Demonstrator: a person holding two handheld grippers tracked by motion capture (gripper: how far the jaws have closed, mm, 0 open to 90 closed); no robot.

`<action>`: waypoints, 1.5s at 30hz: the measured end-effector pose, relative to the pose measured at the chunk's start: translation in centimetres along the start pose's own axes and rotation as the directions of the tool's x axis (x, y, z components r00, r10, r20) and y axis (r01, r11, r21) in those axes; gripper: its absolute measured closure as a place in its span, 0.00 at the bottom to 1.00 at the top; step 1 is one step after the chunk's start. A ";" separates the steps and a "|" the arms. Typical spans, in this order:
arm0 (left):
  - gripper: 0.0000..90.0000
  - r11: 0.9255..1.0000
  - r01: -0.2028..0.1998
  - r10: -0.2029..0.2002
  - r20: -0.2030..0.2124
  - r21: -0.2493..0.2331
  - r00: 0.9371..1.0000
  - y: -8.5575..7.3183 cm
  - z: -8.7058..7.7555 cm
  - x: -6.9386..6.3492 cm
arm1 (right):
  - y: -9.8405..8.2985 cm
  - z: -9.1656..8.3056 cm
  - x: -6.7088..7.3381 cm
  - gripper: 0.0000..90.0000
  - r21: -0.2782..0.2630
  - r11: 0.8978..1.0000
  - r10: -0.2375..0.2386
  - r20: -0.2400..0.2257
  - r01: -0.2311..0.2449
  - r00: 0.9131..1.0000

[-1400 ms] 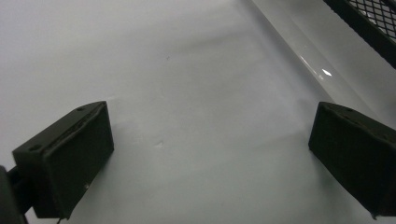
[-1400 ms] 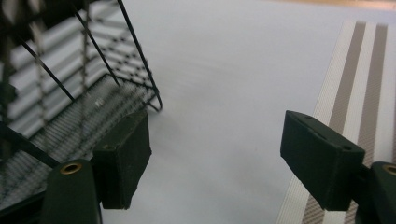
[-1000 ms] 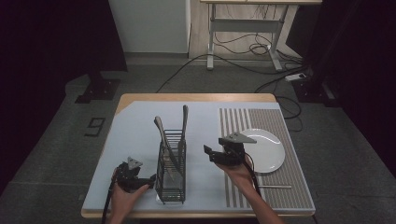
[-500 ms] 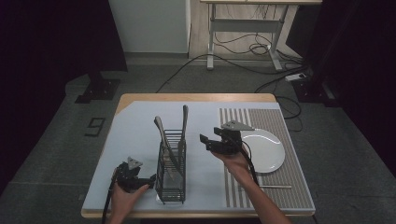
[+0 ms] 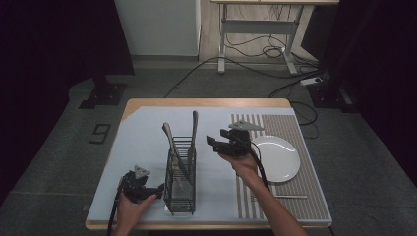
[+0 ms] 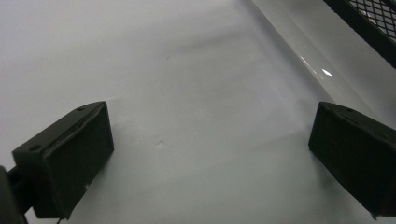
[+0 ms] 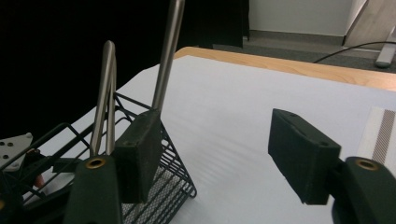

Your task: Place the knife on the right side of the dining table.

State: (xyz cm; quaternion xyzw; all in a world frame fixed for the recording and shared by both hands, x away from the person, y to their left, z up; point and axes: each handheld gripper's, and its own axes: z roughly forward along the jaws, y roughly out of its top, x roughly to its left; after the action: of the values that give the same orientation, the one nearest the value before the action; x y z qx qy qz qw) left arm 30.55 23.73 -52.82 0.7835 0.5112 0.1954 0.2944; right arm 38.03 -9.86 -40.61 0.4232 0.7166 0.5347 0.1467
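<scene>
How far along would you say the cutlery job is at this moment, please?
Done: two utensils stand in the wire caddy. In hand: nothing; the right gripper, its jaws just closing, is empty beside their handles, and the left gripper rests open on the mat. Left: one utensil near the plate.

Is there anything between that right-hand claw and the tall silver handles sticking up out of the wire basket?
Nothing visible blocks it. The right gripper hangs with jaws apart and empty, just right of the two utensil handles standing in the wire basket; only open air and bare table lie between. The plate sits behind it.
</scene>
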 end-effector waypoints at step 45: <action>0.00 1.000 0.001 -0.001 0.000 -0.002 1.000 0.0 0.0 0.0 | 2.5 6.0 1.1 0.64 0.003 1.000 -0.019 -0.154 0.020 0.988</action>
State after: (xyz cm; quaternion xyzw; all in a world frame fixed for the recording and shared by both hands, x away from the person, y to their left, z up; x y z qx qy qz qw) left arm 30.56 23.73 -52.85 0.7829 0.5112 0.1960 0.2954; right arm 42.47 -5.02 -40.40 0.3742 0.7311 0.5625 0.0951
